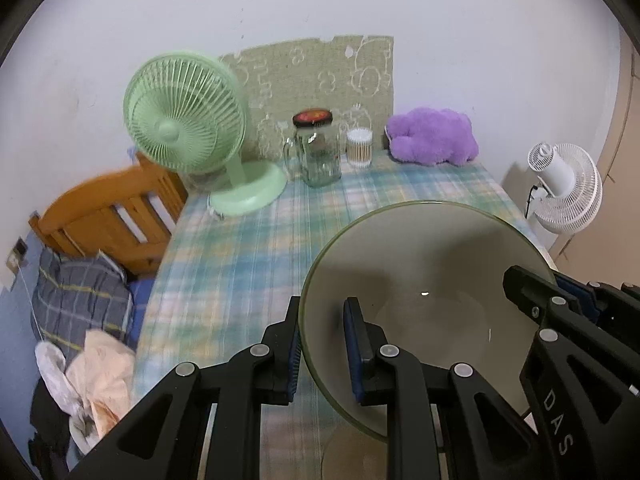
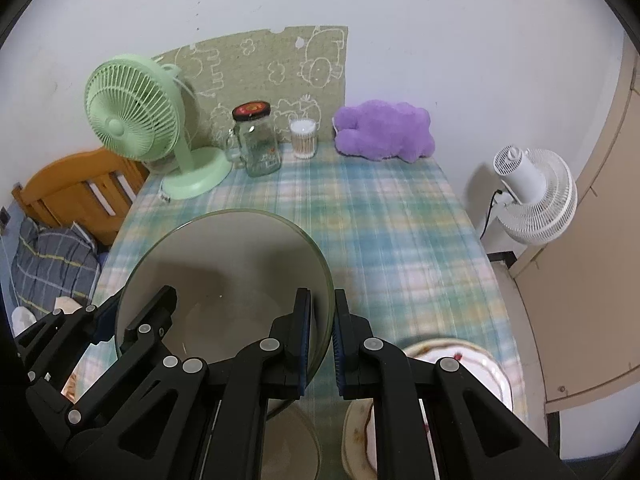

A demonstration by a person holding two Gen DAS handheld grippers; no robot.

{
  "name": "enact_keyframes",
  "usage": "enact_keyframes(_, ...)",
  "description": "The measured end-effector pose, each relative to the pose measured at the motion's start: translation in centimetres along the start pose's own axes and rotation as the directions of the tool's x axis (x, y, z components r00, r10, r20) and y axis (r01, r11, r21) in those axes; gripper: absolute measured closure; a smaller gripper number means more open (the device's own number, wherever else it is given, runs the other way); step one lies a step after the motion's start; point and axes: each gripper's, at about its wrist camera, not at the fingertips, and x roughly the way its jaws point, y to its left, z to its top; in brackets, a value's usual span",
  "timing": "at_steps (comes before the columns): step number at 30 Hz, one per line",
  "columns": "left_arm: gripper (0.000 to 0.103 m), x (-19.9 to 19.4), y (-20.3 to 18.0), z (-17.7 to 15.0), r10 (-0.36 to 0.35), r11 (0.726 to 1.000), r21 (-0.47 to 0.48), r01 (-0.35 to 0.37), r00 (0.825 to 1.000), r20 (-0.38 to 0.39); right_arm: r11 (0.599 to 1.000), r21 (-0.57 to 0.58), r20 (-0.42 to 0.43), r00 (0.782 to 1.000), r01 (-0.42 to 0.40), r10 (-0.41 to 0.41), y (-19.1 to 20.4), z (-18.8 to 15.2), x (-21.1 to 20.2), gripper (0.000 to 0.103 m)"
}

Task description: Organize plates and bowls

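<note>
A large smoked-glass bowl (image 1: 432, 264) is held above the plaid table (image 1: 248, 248) by both grippers. My left gripper (image 1: 322, 350) has its jaws closed over the bowl's left rim, one finger inside and one outside. My right gripper (image 2: 322, 342) is clamped the same way on the bowl's (image 2: 224, 264) right rim; it also shows at the right of the left wrist view (image 1: 560, 320). The left gripper shows at the lower left of the right wrist view (image 2: 120, 320). A white patterned plate (image 2: 476, 364) lies on the table under the right gripper. Another glass dish (image 2: 288, 440) lies below the bowl.
At the table's far edge stand a green fan (image 1: 188, 120), a glass jar with a dark lid (image 1: 318, 148), a cup of cotton swabs (image 1: 359, 146) and a purple plush toy (image 1: 434, 136). A wooden bed (image 1: 108, 216) is left; a white fan (image 2: 532, 196) is right.
</note>
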Motion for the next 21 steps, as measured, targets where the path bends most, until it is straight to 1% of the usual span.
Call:
enact_keyframes(8,0.086,0.3,0.6,-3.6,-0.023,1.000,-0.023,0.021,0.998,-0.064,1.000,0.006,-0.045,0.999,0.008,-0.008,1.0,-3.7,-0.4,0.090)
enact_keyframes(12,0.086,0.5,0.6,-5.0,-0.024,1.000,-0.018,0.022,0.997,-0.076,1.000,0.000,-0.074,0.997,0.010,-0.010,1.2,-5.3,-0.1,0.090)
enact_keyframes(19,0.086,0.2,0.9,-6.0,-0.037,0.999,-0.030,0.034,0.995,-0.096,1.000,-0.013,-0.098,0.995,0.013,-0.014,1.6,-6.6,-0.4,0.090)
enact_keyframes(21,0.086,0.3,1.0,-6.6,-0.044,0.999,-0.031,0.041,0.993,-0.112,1.000,-0.011,-0.107,0.994,0.014,-0.015,1.6,-6.8,-0.3,0.090)
